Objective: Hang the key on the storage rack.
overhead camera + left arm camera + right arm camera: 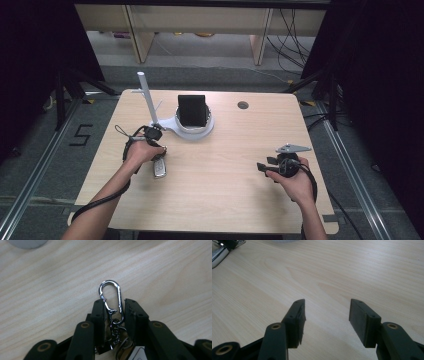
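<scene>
Left gripper [113, 303] sits low over the table, jaws narrow w/ a silver carabiner clip [111, 298] between them. Left pad looks to be touching the clip's left side; right pad is just beside the clip's other side, thin gap showing. So not a firm pinch as far as I can see, more like framing it. Clip's rounded end pokes out past the fingertips, lying flat on the wood. Behind the clip, deeper btwn the jaws, a short chain & key ring [116, 331], plus the corner of a white-and-grey fob at the bottom edge.

From the high view, left gripper [150, 135] is at the table's left-centre, hand wrapped round it, cable looping back along the forearm. The key fob [159, 167] lies on the table just beside that hand, toward the person.

Right gripper [325, 317] has jaws wide apart, nothing btwn them, bare wood below. In the high view it [265, 167] is held at the right side of the table, pointing left, grey plate on top, well apart from the keys.

Further out: a white stand [192, 131] w/ a round base and a black box sitting in it, near the table's [225, 200] far-centre, just beyond the left gripper. A thin white post [148, 100] rises from the stand's left arm. Small round grommet hole [243, 105] at the far right of the tabletop.
</scene>
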